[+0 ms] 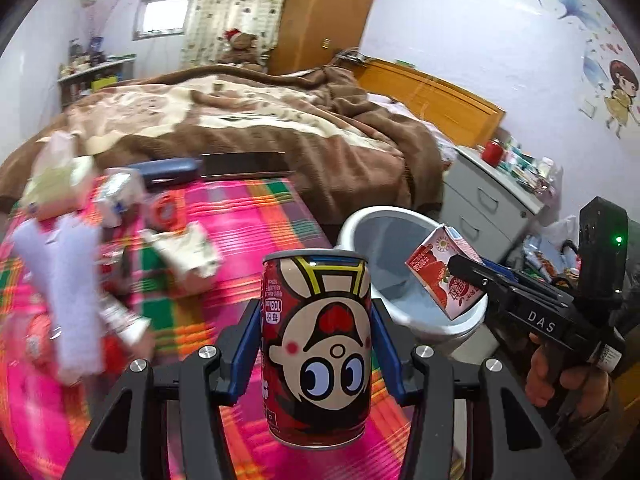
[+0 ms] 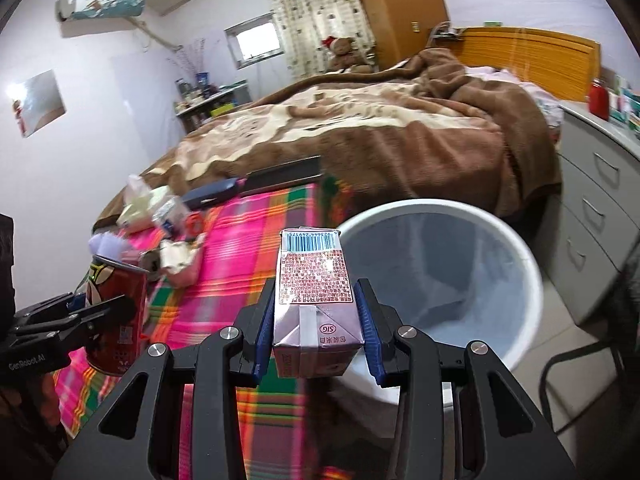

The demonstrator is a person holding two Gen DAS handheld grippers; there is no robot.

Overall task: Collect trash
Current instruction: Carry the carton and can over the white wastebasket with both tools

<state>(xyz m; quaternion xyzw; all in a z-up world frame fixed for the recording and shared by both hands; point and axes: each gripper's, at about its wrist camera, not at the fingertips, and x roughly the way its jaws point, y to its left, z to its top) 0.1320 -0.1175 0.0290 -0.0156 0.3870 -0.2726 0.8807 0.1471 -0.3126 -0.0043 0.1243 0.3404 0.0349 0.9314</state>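
My left gripper is shut on a red drink can with a cartoon face, held upside down above the pink checked cloth. That can also shows at the left of the right wrist view. My right gripper is shut on a small drink carton, hanging at the near rim of the white trash bin. In the left wrist view the carton hangs over the bin, which looks bare inside.
More litter lies on the cloth: crumpled wrappers, a tissue pack, a tape roll, a white fuzzy item. A bed with a brown blanket stands behind. A grey drawer cabinet flanks the bin.
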